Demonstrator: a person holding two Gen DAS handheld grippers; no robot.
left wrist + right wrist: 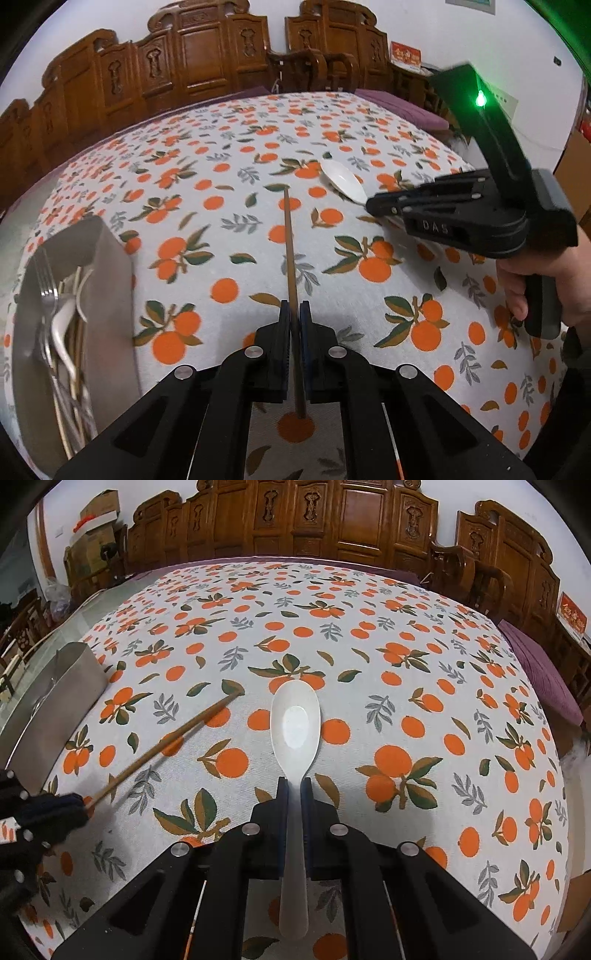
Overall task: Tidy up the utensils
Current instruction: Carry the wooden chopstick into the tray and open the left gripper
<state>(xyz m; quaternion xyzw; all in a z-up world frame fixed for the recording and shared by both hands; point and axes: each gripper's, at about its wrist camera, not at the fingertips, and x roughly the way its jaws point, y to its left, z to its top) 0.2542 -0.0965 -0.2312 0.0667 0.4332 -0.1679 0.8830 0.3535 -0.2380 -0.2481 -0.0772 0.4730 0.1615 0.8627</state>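
My left gripper (294, 308) is shut on a brown wooden chopstick (290, 251) that runs straight ahead over the orange-print tablecloth. From the right wrist view the same chopstick (166, 744) slants up from the left gripper (79, 805) at the left edge. My right gripper (294, 784) is shut on the handle of a white ceramic spoon (295, 723), bowl facing up and pointing away. In the left wrist view that spoon (343, 181) sticks out past the right gripper (373, 205), which a hand (535, 284) holds.
A metal tray (110, 258) at the left holds forks, white spoons and chopsticks; its wall shows as the metal tray (55, 701) in the right wrist view. Carved wooden chairs (332, 520) ring the table's far side. A purple cushion (543, 672) lies to the right.
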